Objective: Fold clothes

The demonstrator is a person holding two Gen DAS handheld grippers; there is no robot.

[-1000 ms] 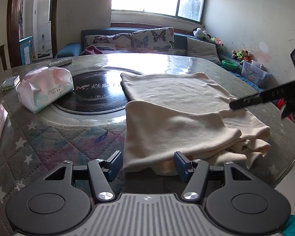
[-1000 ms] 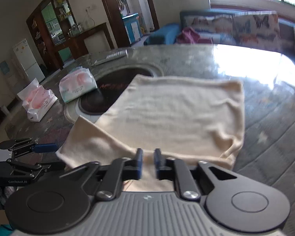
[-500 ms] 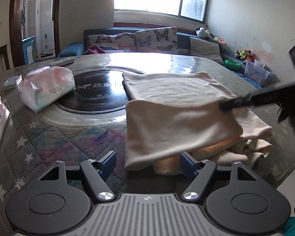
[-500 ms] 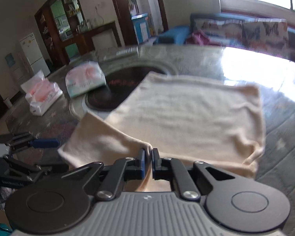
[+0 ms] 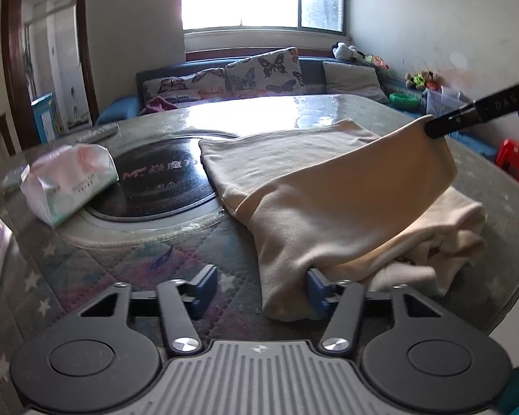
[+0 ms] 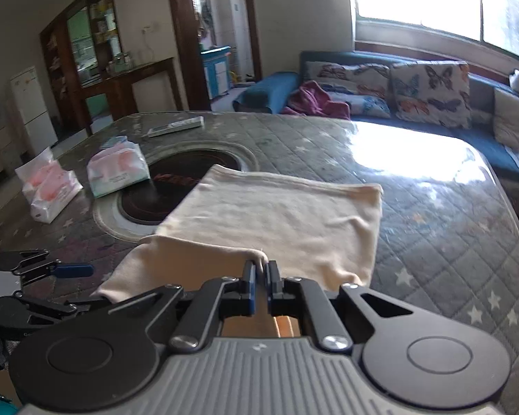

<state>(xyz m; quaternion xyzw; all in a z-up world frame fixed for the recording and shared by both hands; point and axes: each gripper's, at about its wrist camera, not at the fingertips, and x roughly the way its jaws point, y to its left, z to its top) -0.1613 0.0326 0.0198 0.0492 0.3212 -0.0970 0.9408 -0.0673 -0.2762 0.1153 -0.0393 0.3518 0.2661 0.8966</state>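
Each camera sits just behind its own tongs, angled down across the worktop [image 5: 86,252]; both views share the cream garment [image 5: 328,186] and butterfly-cushioned sofa [image 6: 429,90].

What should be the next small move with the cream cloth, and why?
Probably close the left gripper on the near corner of the cream cloth. The right gripper already pinches and lifts its corner, while the left jaws, just closing, still stand apart around the other corner.

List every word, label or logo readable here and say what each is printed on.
"M" logo followed by Chinese characters: on the black cooktop disc set into the table; the characters are too blurred to read.
"DA": on the right claw's arm; the rest is cut off.
Print on the tissue pack: too small and blurred to read.
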